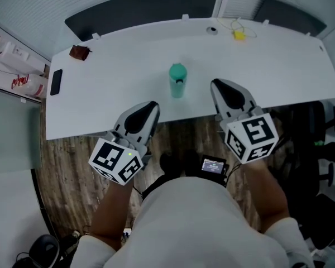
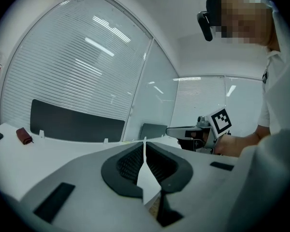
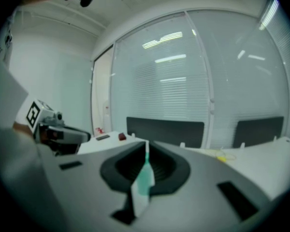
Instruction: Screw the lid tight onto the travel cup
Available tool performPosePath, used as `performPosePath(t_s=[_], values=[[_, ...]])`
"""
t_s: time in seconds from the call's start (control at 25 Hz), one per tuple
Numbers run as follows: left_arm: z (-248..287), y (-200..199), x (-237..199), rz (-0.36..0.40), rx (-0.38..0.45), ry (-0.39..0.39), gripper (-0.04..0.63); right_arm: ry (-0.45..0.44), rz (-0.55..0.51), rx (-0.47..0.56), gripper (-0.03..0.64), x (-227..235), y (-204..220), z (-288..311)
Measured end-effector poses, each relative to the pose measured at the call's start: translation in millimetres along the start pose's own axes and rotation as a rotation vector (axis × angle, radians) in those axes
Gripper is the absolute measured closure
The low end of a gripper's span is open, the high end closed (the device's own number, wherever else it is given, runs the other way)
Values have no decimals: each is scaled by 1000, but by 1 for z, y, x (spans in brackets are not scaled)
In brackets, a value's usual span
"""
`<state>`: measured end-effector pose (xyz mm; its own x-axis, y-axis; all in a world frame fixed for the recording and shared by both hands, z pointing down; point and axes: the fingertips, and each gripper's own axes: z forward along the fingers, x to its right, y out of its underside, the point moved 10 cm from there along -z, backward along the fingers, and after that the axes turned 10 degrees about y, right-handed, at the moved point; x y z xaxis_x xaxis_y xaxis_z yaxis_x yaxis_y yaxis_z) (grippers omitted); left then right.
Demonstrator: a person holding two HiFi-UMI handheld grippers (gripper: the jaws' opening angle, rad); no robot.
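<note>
1. A white table [image 1: 279,66] fills the view, with blinds behind it.
2. The left gripper [image 1: 149,109] and the right gripper [image 1: 219,88] both have their jaws pressed together on nothing, and both are at the table's near edge.
3. Between them, apart from both, the teal travel cup [image 1: 177,82] stands upright.
4. Its lid [image 1: 177,70] looks seated on top (how tight, I can't tell), so the screwing is either finished or not begun.

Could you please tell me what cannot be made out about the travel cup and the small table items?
- Travel cup: head view, small and seen from above; whether its lid is screwed tight cannot be told.
- Right gripper view: only a teal sliver of it shows between the right gripper's shut jaws.
- Left gripper view: cup not visible past the left gripper's own body.
- Brown item, yellow item: head view, too small to identify.
</note>
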<state>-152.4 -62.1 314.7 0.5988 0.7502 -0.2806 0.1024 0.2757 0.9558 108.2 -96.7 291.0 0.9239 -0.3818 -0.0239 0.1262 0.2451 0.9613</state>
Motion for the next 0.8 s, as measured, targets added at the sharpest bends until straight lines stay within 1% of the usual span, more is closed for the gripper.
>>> performPosePath(t_s=[0.8], values=[[-18, 40, 33, -79, -58, -34, 563, -18, 54, -102, 587, 6, 48, -36]])
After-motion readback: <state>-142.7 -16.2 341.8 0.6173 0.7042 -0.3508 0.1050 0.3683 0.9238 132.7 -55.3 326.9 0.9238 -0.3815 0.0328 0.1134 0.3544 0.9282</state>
